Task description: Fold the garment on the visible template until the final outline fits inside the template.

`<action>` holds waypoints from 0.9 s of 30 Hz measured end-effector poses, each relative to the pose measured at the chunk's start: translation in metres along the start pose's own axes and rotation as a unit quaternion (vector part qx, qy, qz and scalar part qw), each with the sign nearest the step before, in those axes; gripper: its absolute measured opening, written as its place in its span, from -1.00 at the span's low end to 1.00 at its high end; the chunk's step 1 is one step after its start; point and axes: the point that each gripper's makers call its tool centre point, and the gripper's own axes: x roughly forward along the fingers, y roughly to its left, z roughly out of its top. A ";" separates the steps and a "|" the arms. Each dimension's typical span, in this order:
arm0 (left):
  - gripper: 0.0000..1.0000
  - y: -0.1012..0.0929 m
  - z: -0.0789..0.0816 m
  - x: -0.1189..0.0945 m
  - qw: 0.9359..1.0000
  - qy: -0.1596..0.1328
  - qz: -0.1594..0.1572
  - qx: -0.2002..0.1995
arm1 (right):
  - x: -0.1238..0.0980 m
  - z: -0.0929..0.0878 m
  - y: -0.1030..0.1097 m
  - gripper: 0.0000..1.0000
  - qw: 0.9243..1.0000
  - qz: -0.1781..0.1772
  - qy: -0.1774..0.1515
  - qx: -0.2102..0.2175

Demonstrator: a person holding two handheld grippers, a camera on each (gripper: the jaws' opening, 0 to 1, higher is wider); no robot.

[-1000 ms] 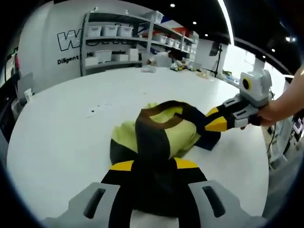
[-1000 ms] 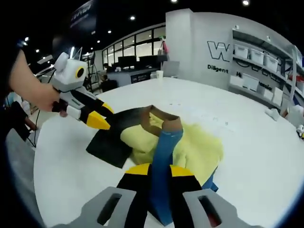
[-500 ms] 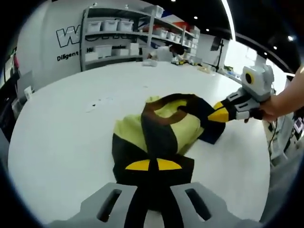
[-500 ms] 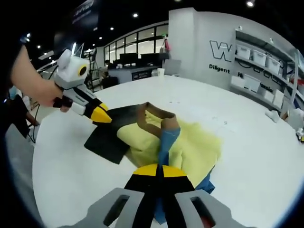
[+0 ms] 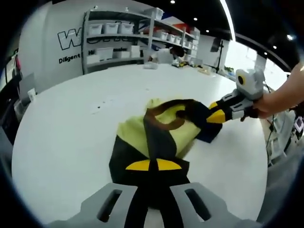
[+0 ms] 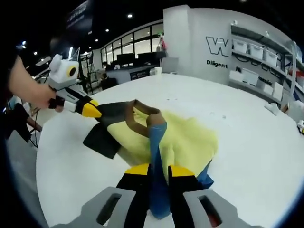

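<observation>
Garment [image 5: 161,133] (yellow, with black and blue panels) lies bunched on your white table [image 5: 71,137]; your left gripper [image 5: 149,165] has its jaws pinched on a black part, your right gripper [image 6: 153,170] clamps a blue sleeve

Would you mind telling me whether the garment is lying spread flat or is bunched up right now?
Bunched up. The garment sits in a crumpled heap on the white table, its brown collar raised; both hand-held grippers pinch its dark and blue parts.

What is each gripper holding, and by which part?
Both hold the garment: the left gripper is shut on its black section, the right gripper on its blue strip.
</observation>
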 end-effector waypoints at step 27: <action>-0.98 -0.020 -0.018 -0.078 0.999 -0.005 0.004 0.033 | -0.082 0.010 0.031 -1.00 0.997 0.051 -0.027 -0.043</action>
